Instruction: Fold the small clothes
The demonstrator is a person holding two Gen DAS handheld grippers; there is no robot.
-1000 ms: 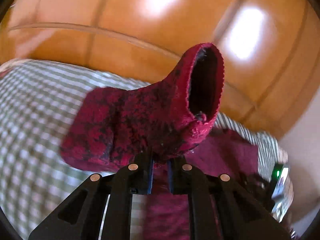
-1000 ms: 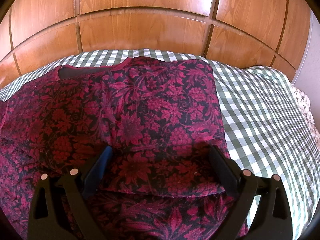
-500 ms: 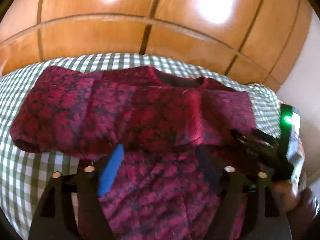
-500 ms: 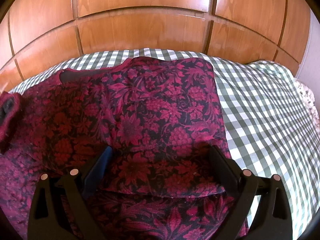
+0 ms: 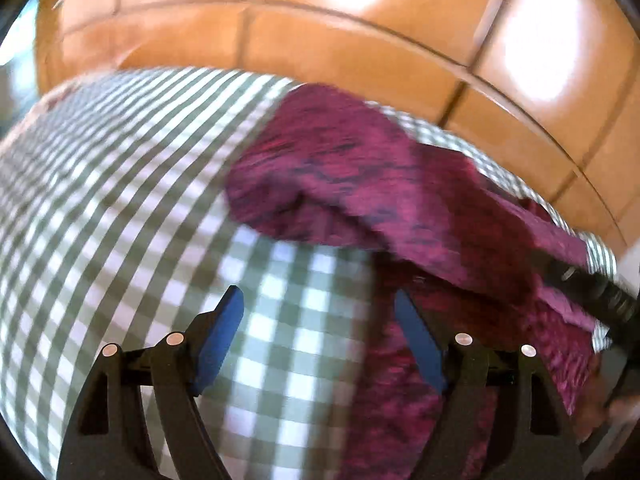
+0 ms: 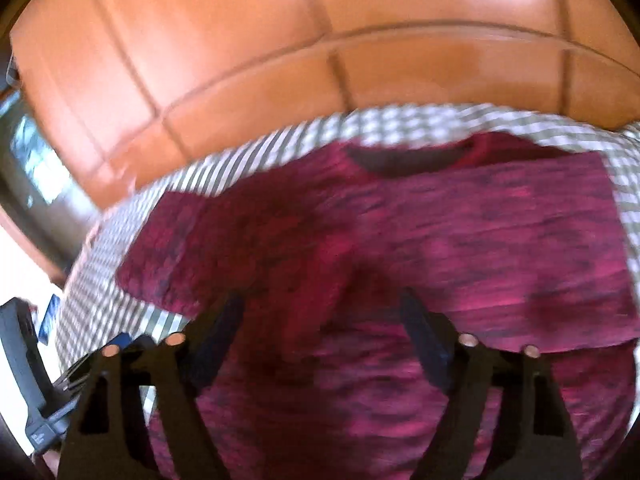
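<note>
A small dark-red floral top lies flat on a green-and-white checked bedspread, with both sleeves folded in over its body. In the left wrist view the top lies to the right, blurred. My left gripper is open and empty above the bedspread, at the top's left edge. My right gripper is open and empty over the top's lower middle. The other gripper's black body shows at the right edge of the left wrist view and at the lower left of the right wrist view.
A glossy wooden panelled headboard rises right behind the bed. The bedspread ends at the left, with floor and furniture beyond. Both views are motion-blurred.
My left gripper let go of the left sleeve, which now lies folded on the top, and swung left over the bedspread. My right gripper swung left across the top.
</note>
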